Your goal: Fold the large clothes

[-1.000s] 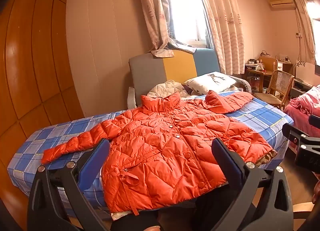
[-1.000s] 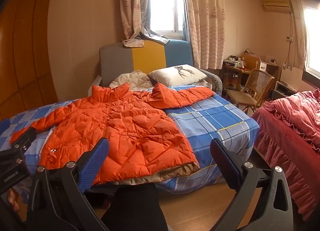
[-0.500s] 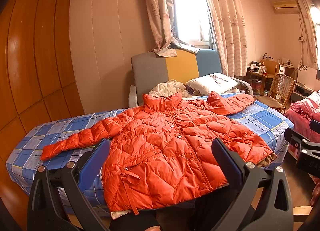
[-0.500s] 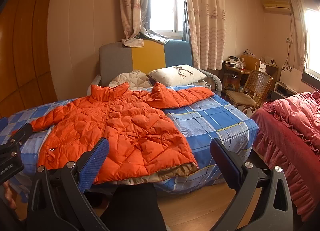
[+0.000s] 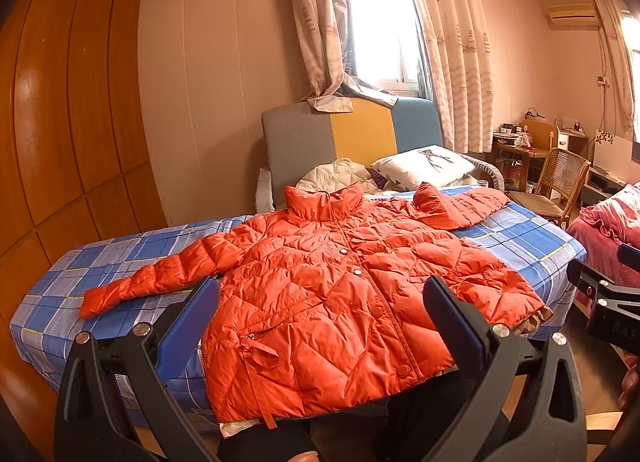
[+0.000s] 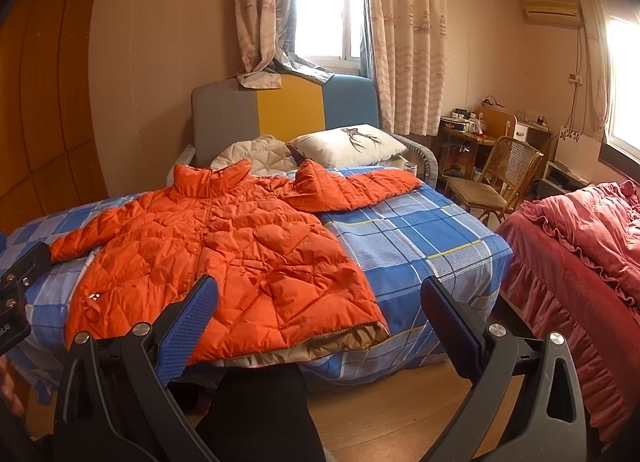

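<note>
My left gripper (image 5: 320, 304) is spread wide and holds nothing; my right gripper (image 6: 318, 302) is just as wide and empty. Both hang short of the bed (image 6: 420, 230), touching no cloth. The orange jacket (image 5: 340, 282) lies flat on the blue checked cover, front up, collar toward the pillow (image 5: 424, 166), hem overhanging the near edge.

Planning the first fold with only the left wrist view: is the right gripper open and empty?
Observer: Yes. The right gripper is open and empty, short of the orange quilted puffer jacket.
Operator: What shows at the hem corner nearest it?
Observer: A wide tan lining peeks out under that hem.
Operator: Room to step right?
Observer: Probably tight: a pink ruffled bedspread has a skirt hanging close beside the blue plaid bed.
</note>
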The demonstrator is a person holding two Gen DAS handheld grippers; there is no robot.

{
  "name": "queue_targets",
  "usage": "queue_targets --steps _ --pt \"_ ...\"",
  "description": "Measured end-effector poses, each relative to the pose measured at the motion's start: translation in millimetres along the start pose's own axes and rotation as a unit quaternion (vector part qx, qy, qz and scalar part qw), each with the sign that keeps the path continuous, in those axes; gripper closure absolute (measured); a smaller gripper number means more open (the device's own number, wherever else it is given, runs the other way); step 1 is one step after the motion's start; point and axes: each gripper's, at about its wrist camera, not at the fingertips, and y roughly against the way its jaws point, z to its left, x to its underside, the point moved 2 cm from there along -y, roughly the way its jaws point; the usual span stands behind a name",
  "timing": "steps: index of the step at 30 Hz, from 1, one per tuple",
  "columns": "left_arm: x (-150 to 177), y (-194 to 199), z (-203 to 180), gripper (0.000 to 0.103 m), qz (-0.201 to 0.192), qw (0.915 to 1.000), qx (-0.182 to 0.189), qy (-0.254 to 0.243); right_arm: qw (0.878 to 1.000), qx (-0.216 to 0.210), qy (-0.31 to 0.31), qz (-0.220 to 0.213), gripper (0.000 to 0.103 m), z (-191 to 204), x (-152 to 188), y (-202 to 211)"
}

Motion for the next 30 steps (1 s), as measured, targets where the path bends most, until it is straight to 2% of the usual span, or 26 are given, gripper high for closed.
queue_targets --steps 30 --pt "1.4 0.0 2.3 0.002 0.001 1.0 0.003 0.002 1.0 -0.001 0.006 -0.001 0.003 2.5 -1.7 0.0"
